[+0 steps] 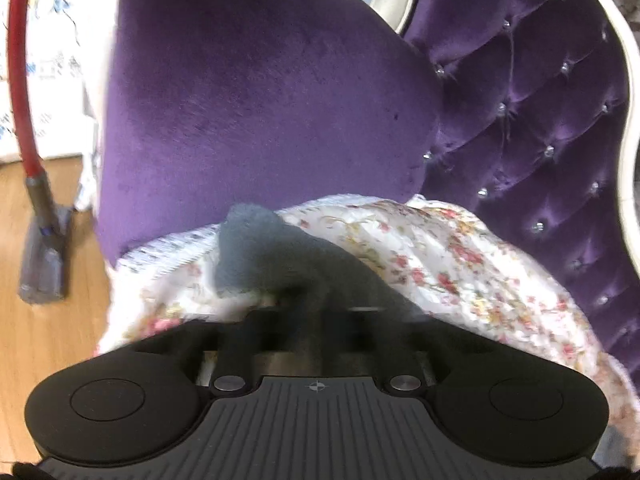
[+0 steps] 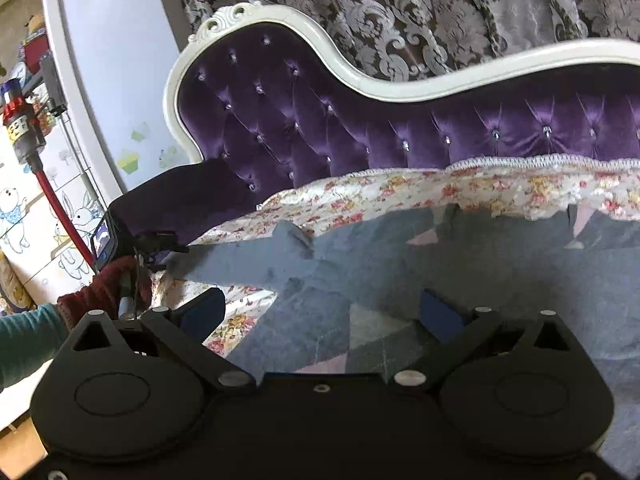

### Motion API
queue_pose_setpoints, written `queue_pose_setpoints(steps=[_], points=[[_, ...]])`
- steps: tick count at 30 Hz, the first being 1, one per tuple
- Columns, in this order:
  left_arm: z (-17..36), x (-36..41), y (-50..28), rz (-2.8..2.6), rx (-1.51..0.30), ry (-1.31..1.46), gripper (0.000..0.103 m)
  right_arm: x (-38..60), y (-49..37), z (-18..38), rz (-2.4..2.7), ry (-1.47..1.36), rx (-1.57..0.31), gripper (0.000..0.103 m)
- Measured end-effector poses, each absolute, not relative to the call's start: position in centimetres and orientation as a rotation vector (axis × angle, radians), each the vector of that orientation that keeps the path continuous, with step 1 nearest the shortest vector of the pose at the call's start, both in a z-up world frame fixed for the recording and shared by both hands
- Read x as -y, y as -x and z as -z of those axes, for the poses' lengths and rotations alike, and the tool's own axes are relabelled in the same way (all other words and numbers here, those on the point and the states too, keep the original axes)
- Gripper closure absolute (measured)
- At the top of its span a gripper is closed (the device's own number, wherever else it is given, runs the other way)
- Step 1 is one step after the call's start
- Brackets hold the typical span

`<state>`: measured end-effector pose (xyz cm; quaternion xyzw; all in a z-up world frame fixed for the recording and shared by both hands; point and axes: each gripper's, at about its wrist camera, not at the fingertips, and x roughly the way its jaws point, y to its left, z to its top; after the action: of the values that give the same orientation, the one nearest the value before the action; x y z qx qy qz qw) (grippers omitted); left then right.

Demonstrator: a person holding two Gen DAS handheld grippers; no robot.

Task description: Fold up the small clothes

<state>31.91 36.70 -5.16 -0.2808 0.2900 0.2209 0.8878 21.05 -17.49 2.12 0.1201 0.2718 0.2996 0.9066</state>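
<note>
Left gripper (image 1: 308,300), lower centre of the left wrist view: jaws closed on a raised fold of the grey sweater (image 1: 256,248). Right gripper (image 2: 320,316), lower centre of the right wrist view: jaws spread wide, holding nothing, above the same sweater (image 2: 460,264), which lies spread across a floral cover (image 2: 400,192). The cover drapes a purple tufted chaise longue (image 2: 304,120) with a white frame. At upper left, a red vacuum wand (image 1: 18,80) stands over wooden floor (image 1: 40,320).
</note>
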Motion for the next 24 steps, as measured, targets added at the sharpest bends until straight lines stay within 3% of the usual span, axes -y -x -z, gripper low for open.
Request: queue_pose_setpoints(steps=[5, 10, 16, 24], points=[[1.5, -33.9, -30.7, -0.433, -0.501, 0.482, 0.097, 18.2, -21.6, -1.7, -0.561, -0.241, -0.576, 0.001], [-5.9, -27.9, -29.0, -0.266, -0.417, 0.277, 0.097, 19.0, -22.2, -1.1, -0.472, -0.193, -0.591, 0.001], [-13.9, -19.1, -28.2, -0.041, -0.334, 0.241, 0.097, 20.4, -22.7, -0.9, -0.389, -0.174, -0.625, 0.001], [-14.8, -4.8, -30.7, 0.268, -0.362, 0.269, 0.096, 24.0, -23.5, -1.2, -0.258, -0.181, -0.632, 0.001]])
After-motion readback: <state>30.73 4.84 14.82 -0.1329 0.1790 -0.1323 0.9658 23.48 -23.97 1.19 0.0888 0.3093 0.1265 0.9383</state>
